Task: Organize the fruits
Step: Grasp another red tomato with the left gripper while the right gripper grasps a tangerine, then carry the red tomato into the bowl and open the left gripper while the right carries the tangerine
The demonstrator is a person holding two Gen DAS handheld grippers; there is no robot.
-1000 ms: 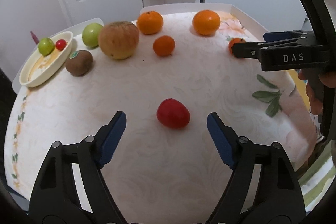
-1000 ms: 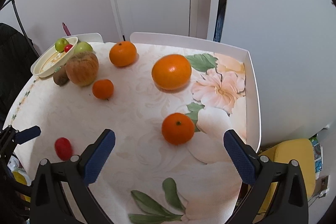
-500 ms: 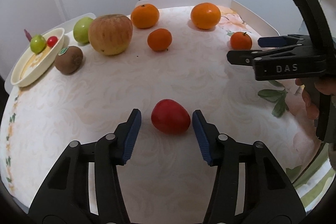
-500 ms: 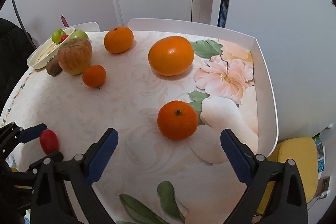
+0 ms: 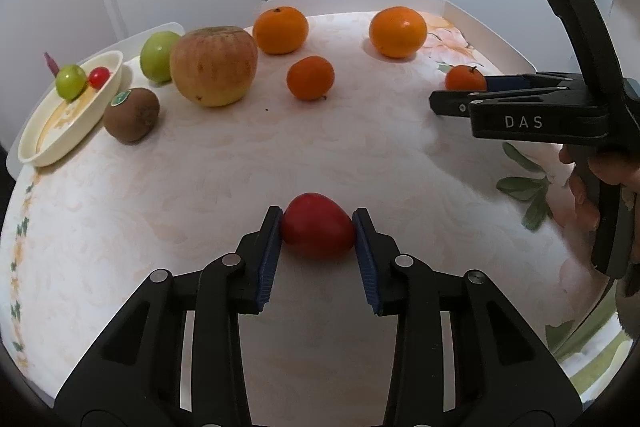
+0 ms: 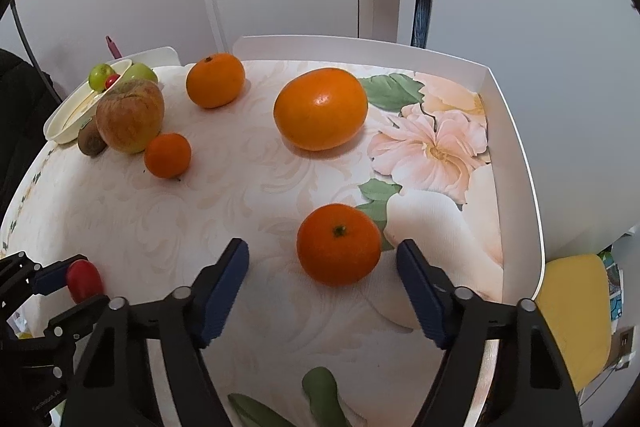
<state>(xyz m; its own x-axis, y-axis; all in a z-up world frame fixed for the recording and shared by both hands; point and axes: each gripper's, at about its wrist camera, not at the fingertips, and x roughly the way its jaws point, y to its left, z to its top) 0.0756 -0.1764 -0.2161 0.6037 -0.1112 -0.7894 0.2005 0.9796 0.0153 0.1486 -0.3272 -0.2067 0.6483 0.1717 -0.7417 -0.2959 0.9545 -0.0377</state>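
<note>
My left tongs (image 5: 318,227) are closed on the red fruit (image 5: 318,225), one blue pad pressed to each side of it. The fruit sits on the desk (image 5: 280,155) close to the near edge, towards the left end. In the right wrist view the same red fruit (image 6: 84,281) shows at the lower left, pinched between those pads.

My right tongs (image 6: 322,281) stand wide open with nothing in them. A small orange (image 6: 339,244) lies on the desk between the two fingers, touching neither pad. It is towards the right edge, beside the printed flower.

Farther back, near the far edge, rests a large orange (image 6: 321,109), and to its left a medium orange (image 6: 215,80). A smaller mandarin (image 6: 167,155) lies nearer the middle. Towards the far left corner stands a big yellow-red apple (image 5: 214,65), with a green apple (image 5: 158,55) just behind it and a kiwi (image 5: 131,114) with a green sticker just to its left. The kiwi touches the rim of a cream dish (image 5: 76,131) at the left edge, and the dish holds a small green fruit (image 5: 71,82) and a cherry tomato (image 5: 99,77) side by side.
</note>
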